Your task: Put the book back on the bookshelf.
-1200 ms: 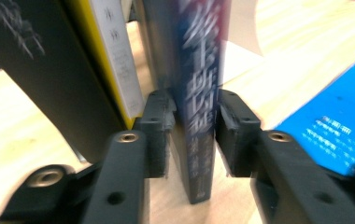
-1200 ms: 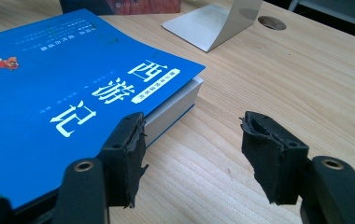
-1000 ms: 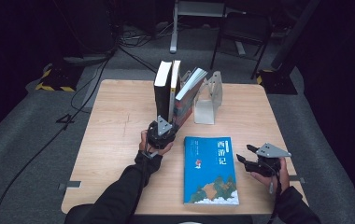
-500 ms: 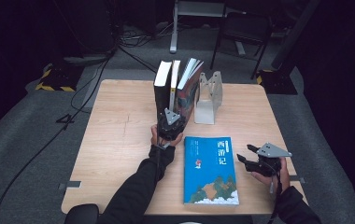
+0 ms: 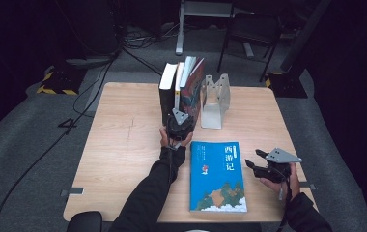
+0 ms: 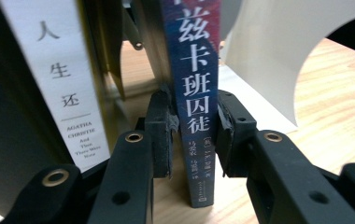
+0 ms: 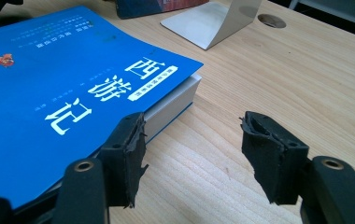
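black sleeves | black claws w/ torn foam pads, brass rivets, grey plates

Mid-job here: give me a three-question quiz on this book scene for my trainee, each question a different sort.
1. True or false: the left gripper has its jaws on either side of the upright dark blue book spine.
2. Which thing lies flat on the light wooden table? A) white metal bookend B) bright blue paperback book C) white-spined book
3. Fill in: the right gripper is ____ and holds nothing.

Key: 1 true; 2 B; 3 open.
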